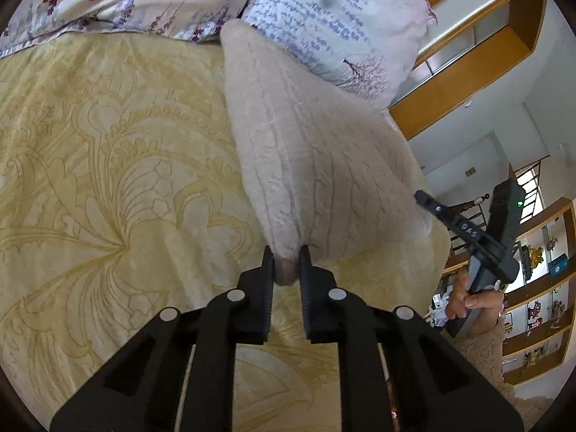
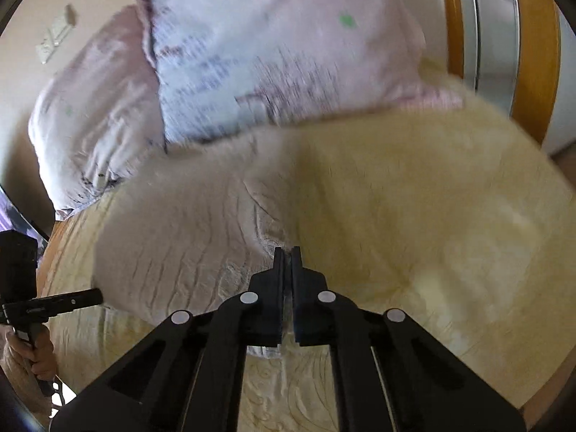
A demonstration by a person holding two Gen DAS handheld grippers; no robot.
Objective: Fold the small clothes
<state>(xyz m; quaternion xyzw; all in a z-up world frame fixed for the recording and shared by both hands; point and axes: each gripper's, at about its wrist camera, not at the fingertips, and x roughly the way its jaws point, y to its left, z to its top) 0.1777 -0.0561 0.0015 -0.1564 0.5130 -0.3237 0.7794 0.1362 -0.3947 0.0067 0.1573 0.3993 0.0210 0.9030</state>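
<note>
One beige knit garment (image 1: 306, 151), soft, light, limp, lying on the yellow bedspread (image 1: 108, 165) below the pillows (image 1: 324, 18); left gripper (image 1: 286, 262) and right gripper (image 2: 287, 252) each clamped on a near corner, apt holds.

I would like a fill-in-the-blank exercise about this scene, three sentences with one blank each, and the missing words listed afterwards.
1. The left gripper is shut on a corner of the beige knitted ____.
2. The garment lies on a yellow ____ with a flower pattern.
3. Behind the bedspread, two ____ in flowered covers lie side by side.

Missing words: garment; bedspread; pillows
</note>
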